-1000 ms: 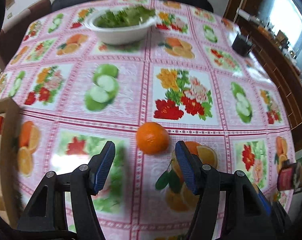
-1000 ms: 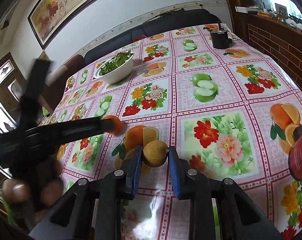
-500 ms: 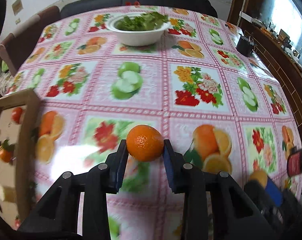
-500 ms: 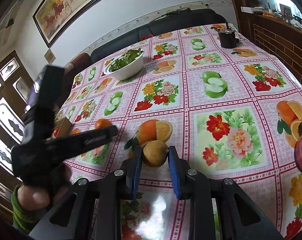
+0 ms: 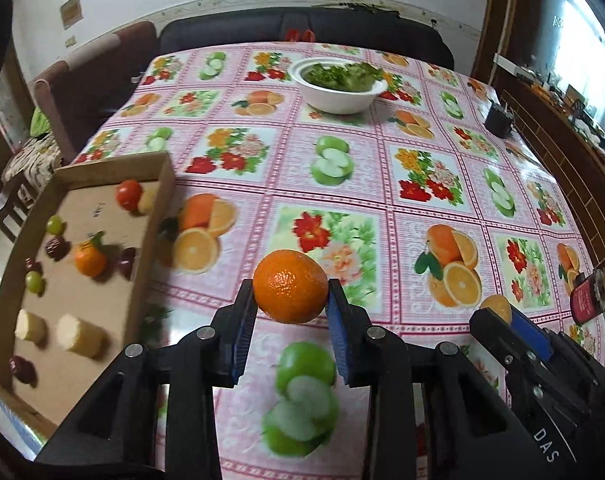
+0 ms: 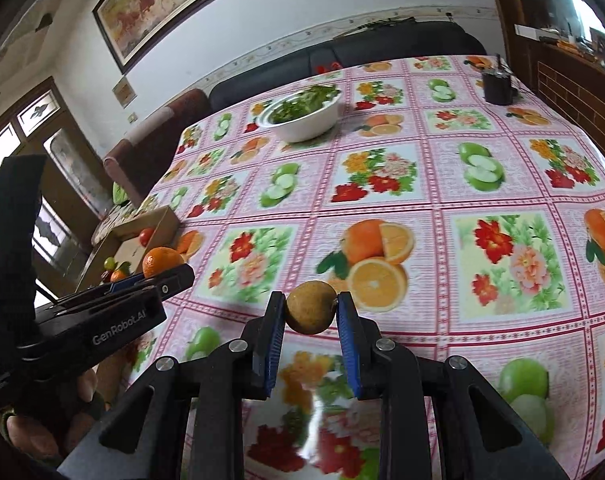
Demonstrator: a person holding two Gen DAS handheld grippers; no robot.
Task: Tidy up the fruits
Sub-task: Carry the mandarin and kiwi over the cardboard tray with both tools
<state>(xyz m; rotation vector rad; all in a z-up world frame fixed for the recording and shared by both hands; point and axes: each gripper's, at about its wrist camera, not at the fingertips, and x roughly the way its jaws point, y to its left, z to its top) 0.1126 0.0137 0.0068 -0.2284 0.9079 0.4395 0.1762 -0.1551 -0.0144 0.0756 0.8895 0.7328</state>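
Cardboard fills the left edge of your left wrist view: a shallow open box [image 5: 150, 216] sits on the tablecloth [image 5: 366, 184] holding a small orange with a leaf [image 5: 89, 258], a red tomato [image 5: 128, 193], green grapes [image 5: 55, 223], dark dates [image 5: 56, 247] and two pale cylinder pieces [image 5: 78, 334]. Moving right to the lower centre, your left gripper [image 5: 289, 300] pinches an orange [image 5: 290, 286] between its blue pads, lifted clear of the cloth. Above it, in the upper centre, a white bowl of greens [image 5: 340, 88] stands on the table. At the lower right, your right gripper [image 5: 502, 318] reaches in with a tan fruit at its tip.

In your right wrist view, the left gripper [image 6: 164, 270] appears at the left edge with the orange [image 6: 161, 261] on its tip, the box [image 6: 158, 220] just behind it. At the lower centre, your right gripper [image 6: 310, 312] is clamped on a round brown fruit [image 6: 310, 307], held above the cloth. A dark cup [image 6: 497, 86] stands at the upper right.
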